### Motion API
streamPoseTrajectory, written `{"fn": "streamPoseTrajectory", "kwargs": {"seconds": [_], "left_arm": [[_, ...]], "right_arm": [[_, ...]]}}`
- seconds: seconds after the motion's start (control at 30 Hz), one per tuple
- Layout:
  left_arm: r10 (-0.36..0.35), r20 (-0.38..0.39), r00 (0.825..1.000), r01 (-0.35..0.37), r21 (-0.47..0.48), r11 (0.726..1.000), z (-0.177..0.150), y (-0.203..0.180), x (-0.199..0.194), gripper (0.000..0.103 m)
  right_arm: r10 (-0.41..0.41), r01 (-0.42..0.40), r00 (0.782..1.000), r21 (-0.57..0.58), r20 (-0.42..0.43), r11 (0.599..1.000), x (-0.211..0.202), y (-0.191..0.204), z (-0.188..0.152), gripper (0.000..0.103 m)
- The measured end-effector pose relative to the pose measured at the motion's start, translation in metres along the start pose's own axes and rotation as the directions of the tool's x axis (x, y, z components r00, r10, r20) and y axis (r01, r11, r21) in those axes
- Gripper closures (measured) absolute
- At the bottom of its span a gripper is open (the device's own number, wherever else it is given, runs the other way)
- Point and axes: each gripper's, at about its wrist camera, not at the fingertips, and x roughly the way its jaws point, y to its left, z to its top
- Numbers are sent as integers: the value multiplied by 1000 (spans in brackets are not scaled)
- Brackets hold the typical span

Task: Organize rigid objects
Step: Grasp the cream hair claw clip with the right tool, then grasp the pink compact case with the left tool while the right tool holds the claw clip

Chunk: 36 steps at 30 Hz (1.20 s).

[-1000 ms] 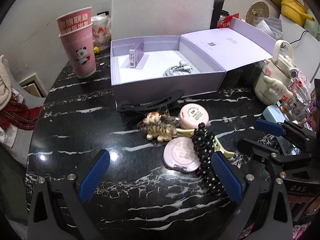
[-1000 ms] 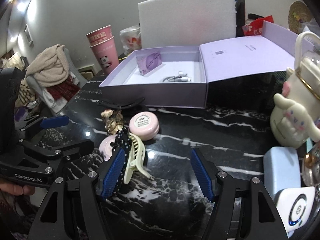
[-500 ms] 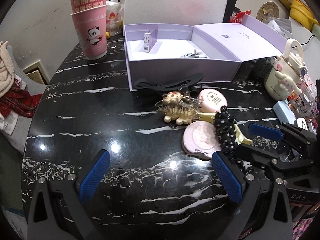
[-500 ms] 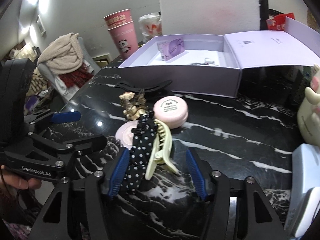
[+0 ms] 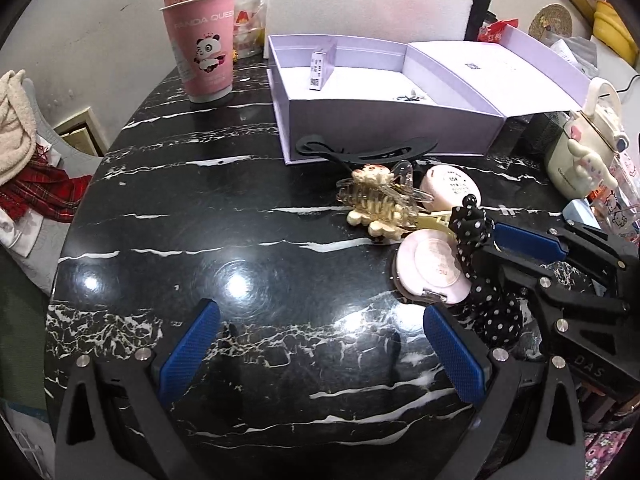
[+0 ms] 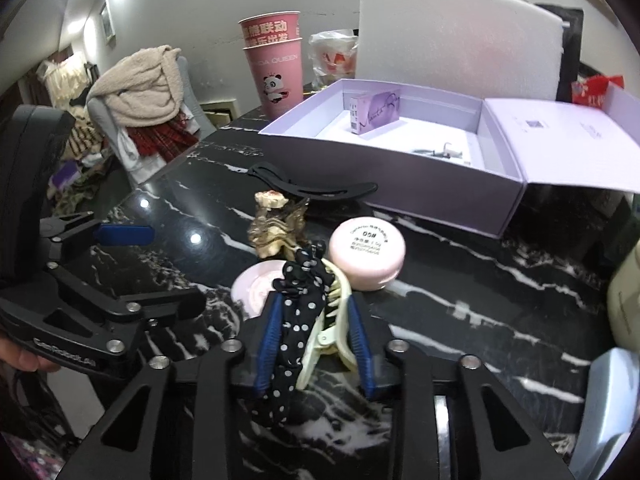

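Observation:
A cream claw clip wrapped in black polka-dot cloth lies on the black marble table. My right gripper has it between its blue pads; the jaws are closing and both pads touch it. In the left wrist view the right gripper reaches in from the right onto the polka-dot clip. Around it lie two pink round compacts, a beige bear claw clip and a long black hair clip. My left gripper stands open over bare marble, left of the pile.
An open lilac box stands behind the pile, holding a small carton and a cable, its lid folded out to the right. Stacked pink paper cups stand at the back left. A cream character mug and a pale blue case crowd the right edge.
My right gripper has slid forward around the polka-dot clip and its jaws have narrowed onto it. The left gripper has sunk a little towards the table and stayed open.

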Motion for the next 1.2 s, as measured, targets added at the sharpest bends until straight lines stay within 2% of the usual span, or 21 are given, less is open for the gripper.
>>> {"fn": "streamPoseTrajectory", "kwargs": {"seconds": [0.03,0.07,0.17,0.33,0.43,0.5,0.63,0.73,0.8,1.1,1.2], "left_arm": [[-3,2,1000,3,8,1000,0,-2,0,0],[-4,3,1000,4,13,1000,1,-5,1,0],[-18,9,1000,18,34,999,2,-12,1,0],[-23,3,1000,23,72,997,4,-25,5,0],[-19,3,1000,19,74,997,4,-26,5,0],[-16,0,1000,16,62,998,5,-23,5,0],[-24,0,1000,24,27,999,4,-15,3,0],[-39,13,999,39,8,999,5,-12,1,0],[-48,17,999,48,17,999,5,-14,2,0],[-105,17,994,102,130,986,11,-43,16,0],[-111,20,994,105,187,977,13,-50,20,5]], "right_arm": [[-3,3,1000,-8,11,1000,-3,1,0,78],[-1,1,1000,-15,26,1000,-6,1,-1,87],[7,-5,999,-32,51,999,-13,3,-1,88],[43,-43,999,-26,27,999,-10,-2,-3,88],[73,-73,997,-5,21,997,-8,-3,0,85],[60,-60,998,-4,24,998,-4,-4,2,80],[77,-78,997,12,14,997,2,-9,6,62],[95,-96,995,48,27,994,-1,-18,7,62],[76,-79,996,55,44,995,-4,-24,5,62],[33,-37,999,125,31,991,-14,-49,-10,62],[37,-40,999,158,22,987,-15,-57,-13,61]]}}
